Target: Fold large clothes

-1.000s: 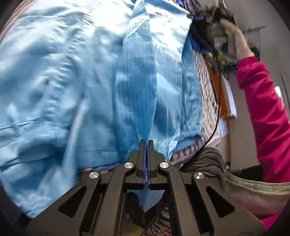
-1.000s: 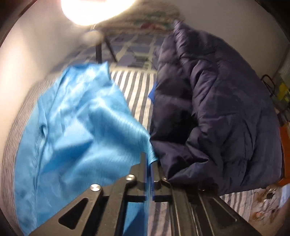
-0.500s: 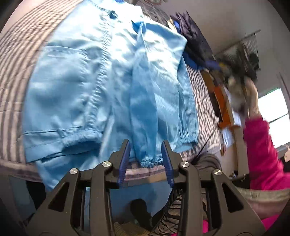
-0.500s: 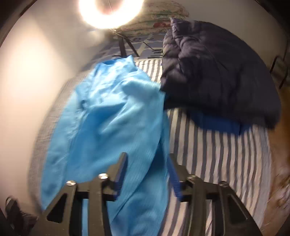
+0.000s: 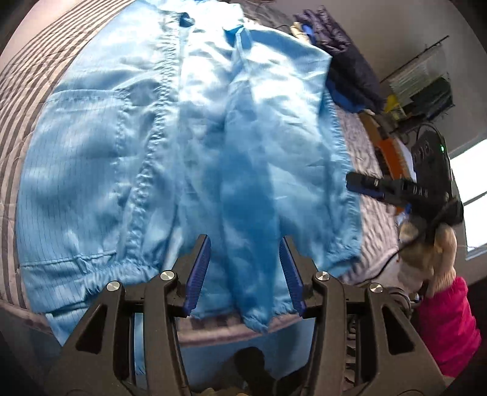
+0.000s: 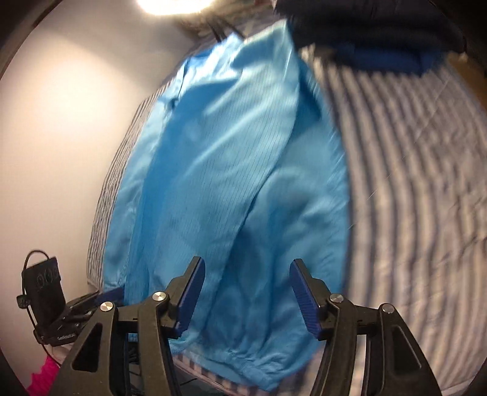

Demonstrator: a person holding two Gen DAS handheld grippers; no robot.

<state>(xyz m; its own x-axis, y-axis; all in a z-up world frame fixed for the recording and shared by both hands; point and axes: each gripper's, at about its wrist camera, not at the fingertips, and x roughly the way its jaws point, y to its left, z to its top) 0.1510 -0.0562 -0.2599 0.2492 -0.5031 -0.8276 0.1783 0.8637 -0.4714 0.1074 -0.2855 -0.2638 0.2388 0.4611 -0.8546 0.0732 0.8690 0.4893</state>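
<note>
A large light-blue jacket of thin, finely pinstriped fabric (image 5: 158,146) lies spread flat on a bed covered with a grey-and-white striped quilt (image 6: 420,170), its elastic hem and cuffs along the near edge of the mattress. One sleeve (image 5: 249,189) is folded inward and lies lengthwise down the body of the garment, its gathered cuff hanging just over the bed's edge. The left tool (image 5: 245,274), black with ribbed blue pads, hovers above that cuff end; its jaws are spreading apart, and the sleeve shows in the gap below them without either pad pressing on it. In the right wrist view the right tool (image 6: 246,298) hangs over the jacket's lower hem on the side next to the bare quilt, its jaws likewise opening, with blue cloth seen between them but not pinched. The left wrist view shows the right tool beside the jacket's edge, carried by a light-gloved hand (image 5: 426,249) with a bright pink sleeve (image 5: 447,323). A dark navy puffer coat (image 5: 350,70) is bunched at the far end of the bed, just beyond the blue jacket's shoulder. A bright round lamp (image 6: 173,4) glares at the top of the right wrist view.
</note>
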